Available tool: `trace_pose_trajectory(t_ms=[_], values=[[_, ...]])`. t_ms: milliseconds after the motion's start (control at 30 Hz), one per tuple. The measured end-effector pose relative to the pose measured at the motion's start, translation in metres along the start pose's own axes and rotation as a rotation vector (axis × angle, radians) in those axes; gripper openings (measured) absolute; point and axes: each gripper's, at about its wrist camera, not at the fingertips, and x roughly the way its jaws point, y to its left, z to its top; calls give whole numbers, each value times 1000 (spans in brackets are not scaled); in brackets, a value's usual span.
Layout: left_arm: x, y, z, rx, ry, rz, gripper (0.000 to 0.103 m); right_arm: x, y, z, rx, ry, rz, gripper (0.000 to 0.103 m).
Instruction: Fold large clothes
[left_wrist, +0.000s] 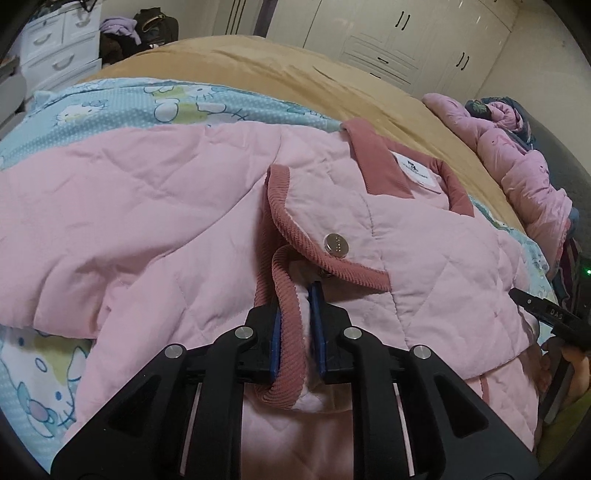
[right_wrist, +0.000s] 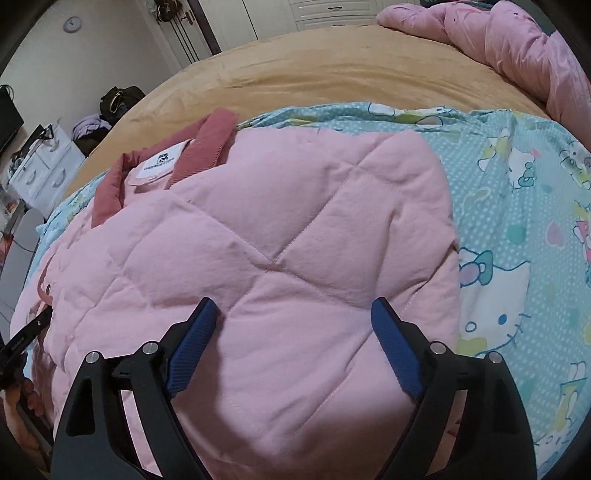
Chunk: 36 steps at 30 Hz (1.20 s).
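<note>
Bed (left_wrist: 258, 66): tan cover | cartoon-print blue sheet (right_wrist: 517, 206) mid-frame, bearing pink quilted jacket (right_wrist: 288, 251) | crumpled pink garment (right_wrist: 517, 48) upper right.

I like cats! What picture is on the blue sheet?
White cartoon cats with bows on the dotted blue sheet, clearest from the right wrist.

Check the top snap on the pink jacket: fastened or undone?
Undone. The flap with the snap lies turned back on the jacket, and the left tool grips the trim just below it.
</note>
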Motion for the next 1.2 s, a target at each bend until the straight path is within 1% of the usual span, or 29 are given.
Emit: trace_pose_trajectory(t_ms=[67,133,233,267,300,333,367,433,500,533,600,667,767,867,1067,1200], values=[[-1,-2,-1,6,-2,5,9,1,2,-1,-8,-4,-6,87],[-4,-4,-2,10,-1,1,9,3,3,-1,-9,1,-3,90],[-10,-8,-4,15,-3,-4,18,4,5,3,-8,13,-4,93],[-11,-10,-4,15,-1,-9,24,4,7,3,-14,12,-12,94],[-14,-11,-4,16,-3,-2,36,3,9,4,-23,9,-17,96],[-16,-13,-4,20,-6,5,45,2,11,4,-27,5,-22,97],[-19,-14,-4,26,-8,6,55,-2,12,3,-24,-5,-25,97],[-26,-15,-3,33,-16,1,61,-13,14,0,-18,-32,-3,98],[-31,-16,-3,33,-18,7,77,-21,16,-4,-18,-46,4,98],[-34,-16,-2,30,-19,14,81,-28,18,-6,-16,-59,16,98],[-40,-16,-1,25,-23,36,94,-37,22,-8,-24,-82,39,99],[-45,-16,-1,22,-32,54,94,-45,26,-10,-25,-101,46,99],[-51,-15,-1,13,-27,50,94,-55,30,-12,-5,-105,88,99],[-57,-14,-2,19,-29,62,94,-64,35,-13,-2,-115,111,99],[-73,-9,-2,21,-49,76,94,-90,55,-16,-34,-165,112,99],[-86,0,-1,11,-64,93,94,-106,78,-18,-98,-204,109,99]])
